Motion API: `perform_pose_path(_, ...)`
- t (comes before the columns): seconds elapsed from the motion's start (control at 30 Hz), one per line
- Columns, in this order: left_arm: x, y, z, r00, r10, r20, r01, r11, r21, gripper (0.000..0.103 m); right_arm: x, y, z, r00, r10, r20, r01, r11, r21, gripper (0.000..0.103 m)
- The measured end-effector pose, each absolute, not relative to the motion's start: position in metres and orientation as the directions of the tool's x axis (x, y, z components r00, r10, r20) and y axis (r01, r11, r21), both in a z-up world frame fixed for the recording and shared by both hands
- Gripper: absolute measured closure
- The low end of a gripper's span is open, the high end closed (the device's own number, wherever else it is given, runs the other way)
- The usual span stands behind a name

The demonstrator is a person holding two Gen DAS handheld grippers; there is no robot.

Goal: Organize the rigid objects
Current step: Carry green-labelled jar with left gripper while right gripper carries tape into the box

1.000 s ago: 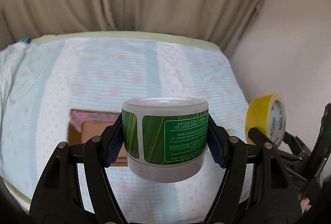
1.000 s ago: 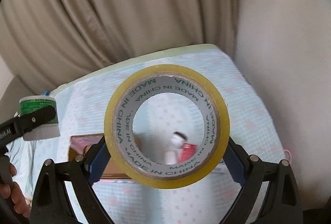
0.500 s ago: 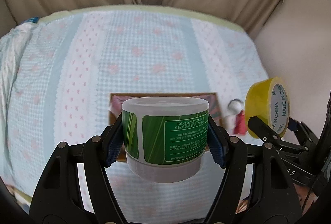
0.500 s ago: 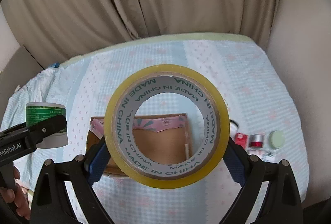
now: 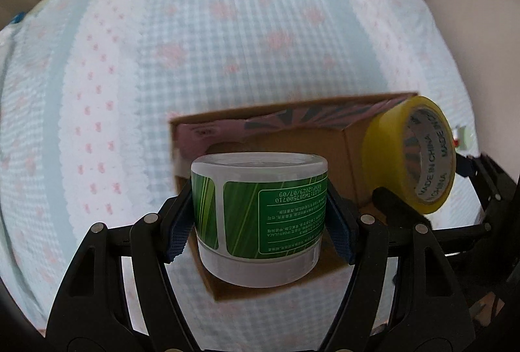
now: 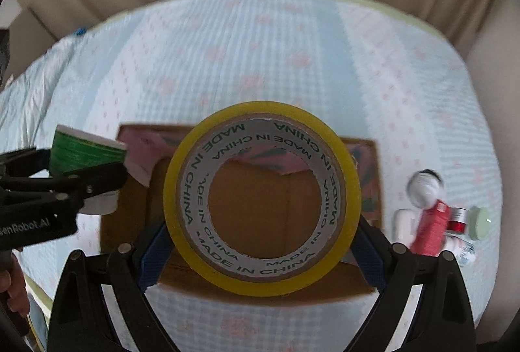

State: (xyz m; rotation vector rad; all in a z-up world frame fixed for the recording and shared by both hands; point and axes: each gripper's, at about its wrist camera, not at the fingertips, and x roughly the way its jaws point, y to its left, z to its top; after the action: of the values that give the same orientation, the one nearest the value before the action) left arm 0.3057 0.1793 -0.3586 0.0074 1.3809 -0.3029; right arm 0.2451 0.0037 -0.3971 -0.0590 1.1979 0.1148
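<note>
Gripping, left: my left gripper (image 5: 260, 222) is clamped on a green-labelled plastic jar (image 5: 259, 218), blue pads pressed against both its sides; the jar is held upside down, its print reading inverted.
Gripping, right: my right gripper (image 6: 260, 235) is clenched on a roll of yellow tape (image 6: 262, 198), pads on the outer rim at either side, the core facing my camera with "MADE IN CHINA" printed round it.
Jar position: I see it in the air over the near left part of the cardboard box (image 5: 351, 170).
Tape position: held above the box's open interior; I see brown cardboard floor through the core.
Box: open-topped, pink patterned flaps folded inward, resting on the checked blue-and-pink bed cover (image 6: 260, 59).
Loose items: a small cluster lies on the cover to the right of the box, including a red tube (image 6: 432, 231), a white rounded item (image 6: 422, 186) and a pale green lid (image 6: 480, 222); blur prevents closer identification.
Person: a hand (image 6: 13, 283) shows at the lower left of my right view.
</note>
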Motion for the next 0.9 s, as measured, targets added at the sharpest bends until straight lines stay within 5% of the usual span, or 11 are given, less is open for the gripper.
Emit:
perform_pose_path(0.57, 0.334, 0.13, -0.431, 0.02, -0.155, -0.988, 0.319, 0.937, -0.14, 0.035, 0.264, -0.002, -0.477, 0.215, 0.08, -0.973, -0.266, 0.964, 0.02, 0.012)
perform_pose_path(0.6, 0.334, 0.131, -0.43, 0.022, -0.158, -0.987, 0.316, 0.938, -0.143, 0.035, 0.263, -0.003, -0.477, 0.214, 0.085, -0.973, -0.267, 0.963, 0.025, 0.015)
perform_pose_path(0.63, 0.334, 0.131, -0.429, 0.024, -0.159, -0.987, 0.314, 0.939, -0.144, 0.035, 0.261, -0.004, -0.475, 0.213, 0.103, -0.971, -0.269, 0.962, 0.043, 0.029)
perform_pose_path(0.73, 0.332, 0.132, -0.426, 0.022, -0.16, -0.987, 0.309, 0.94, -0.146, 0.035, 0.256, -0.005, -0.468, 0.227, 0.083, -0.97, -0.266, 0.964, 0.021, 0.031)
perform_pose_path(0.77, 0.331, 0.132, -0.425, 0.017, -0.17, -0.985, 0.306, 0.939, -0.156, 0.032, 0.254, -0.005, -0.465, 0.237, 0.084, -0.968, -0.276, 0.961, 0.016, 0.031)
perform_pose_path(0.83, 0.33, 0.134, -0.42, 0.022, -0.182, -0.983, 0.303, 0.938, -0.167, 0.0, 0.251, -0.007, -0.461, 0.228, 0.093, -0.969, -0.267, 0.963, 0.03, 0.029)
perform_pose_path(0.9, 0.327, 0.134, -0.41, 0.044, -0.183, -0.982, 0.302, 0.939, -0.162, 0.0, 0.248, -0.012, -0.462, 0.201, 0.096, -0.975, -0.225, 0.973, 0.049, 0.012)
